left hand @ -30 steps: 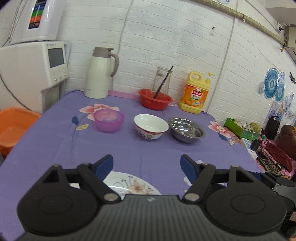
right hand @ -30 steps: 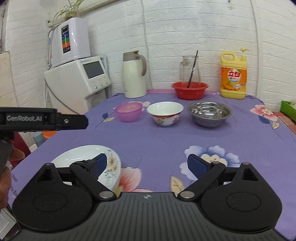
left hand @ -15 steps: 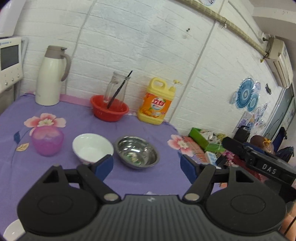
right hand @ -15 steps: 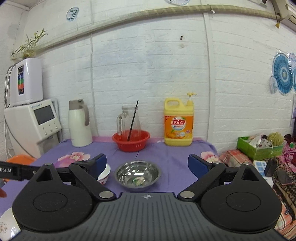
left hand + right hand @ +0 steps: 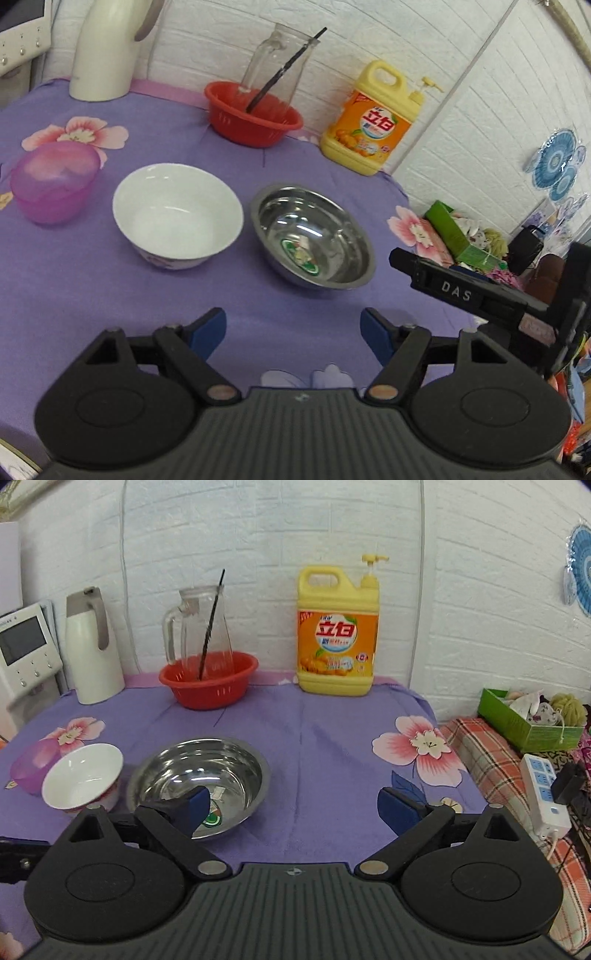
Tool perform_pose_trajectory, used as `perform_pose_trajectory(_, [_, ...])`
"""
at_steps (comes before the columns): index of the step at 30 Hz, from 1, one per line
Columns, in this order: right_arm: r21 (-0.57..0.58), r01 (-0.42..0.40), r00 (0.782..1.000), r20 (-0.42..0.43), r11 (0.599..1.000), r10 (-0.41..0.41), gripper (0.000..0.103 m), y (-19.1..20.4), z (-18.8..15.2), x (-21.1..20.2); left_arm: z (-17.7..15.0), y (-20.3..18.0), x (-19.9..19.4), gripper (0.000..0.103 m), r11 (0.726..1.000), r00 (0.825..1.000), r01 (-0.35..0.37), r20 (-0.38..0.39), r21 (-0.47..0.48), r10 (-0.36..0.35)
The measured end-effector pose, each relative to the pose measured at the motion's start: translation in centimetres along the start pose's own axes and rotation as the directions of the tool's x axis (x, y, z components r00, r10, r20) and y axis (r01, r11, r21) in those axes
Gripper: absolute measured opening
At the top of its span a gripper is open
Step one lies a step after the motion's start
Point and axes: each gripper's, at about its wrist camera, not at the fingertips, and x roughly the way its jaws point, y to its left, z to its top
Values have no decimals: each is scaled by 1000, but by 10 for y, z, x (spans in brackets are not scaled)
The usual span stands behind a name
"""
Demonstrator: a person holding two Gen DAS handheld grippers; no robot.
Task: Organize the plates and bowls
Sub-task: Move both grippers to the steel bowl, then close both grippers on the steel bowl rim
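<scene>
A table draped in a purple floral cloth [image 5: 332,738] stands against a white brick wall. At the back are a cream thermal jug [image 5: 92,646], a yellow dish-soap bottle [image 5: 338,635] and a red plastic basket [image 5: 208,679] holding a glass pitcher [image 5: 199,627].

3 bowls sit in a row mid-table, apart from one another. From largest to smallest: a shallow stainless steel bowl [image 5: 312,236] with a sticker inside, probably light, rigid and slick; take it by its thin rim. Next, a white ceramic bowl [image 5: 177,216] with a patterned outside, likely heavier and breakable; grip its rim. Last, a translucent purple plastic bowl [image 5: 53,181], likely light and forgiving.

The left gripper [image 5: 293,332] hovers near the steel bowl, jaws spread wide and empty. The right gripper [image 5: 295,805] is likewise spread and empty, 1 finger [image 5: 195,805] over the steel bowl.
</scene>
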Motion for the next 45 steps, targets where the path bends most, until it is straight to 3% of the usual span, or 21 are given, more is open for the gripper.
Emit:
perform_pose_trajectory(5, [-68, -9, 998, -61, 998, 5, 103, 10, 7, 58, 6, 16, -5, 73, 997, 998, -60, -4, 46, 60])
perform_pose_trajectory(9, [-120, -35, 993, -116, 992, 21, 103, 20, 9, 87, 6, 15, -5, 74, 997, 998, -58, -7, 58, 59])
perform_pose_trajectory(13, [-171, -84, 983, -173, 982, 54, 103, 30, 7, 100, 3, 8, 1, 74, 997, 999, -34, -35, 63, 36])
perform_pose_trajectory(19, [-218, -97, 972, -229, 971, 46, 103, 33, 7, 101, 2, 6, -8, 74, 996, 999, -40, -5, 85, 41])
perform_pose_trajectory(27, [-179, -251, 894, -419, 951, 157, 103, 29, 0, 86, 3, 4, -15, 74, 997, 1000, -26, 11, 75, 25])
perform_pose_trajectory(31, [-195, -300, 884, -424, 934, 196, 103, 33, -21, 58, 0, 2, -11, 74, 997, 1000, -22, -5, 72, 23])
perform_pose_trajectory(35, [-169, -304, 902, -368, 938, 226, 103, 30, -25, 41, 0, 2, 6, 74, 1000, 999, -25, -27, 13, 25])
perform_pose_trajectory(39, [-217, -156, 966, -236, 964, 104, 103, 34, -23, 39, 2, 5, 24, 74, 995, 998, -61, -31, -78, 58])
perform_pose_trajectory(45, [-144, -179, 966, -211, 973, 147, 103, 30, -34, 49, -1, 9, 47, 74, 985, 993, -113, -47, -130, 108])
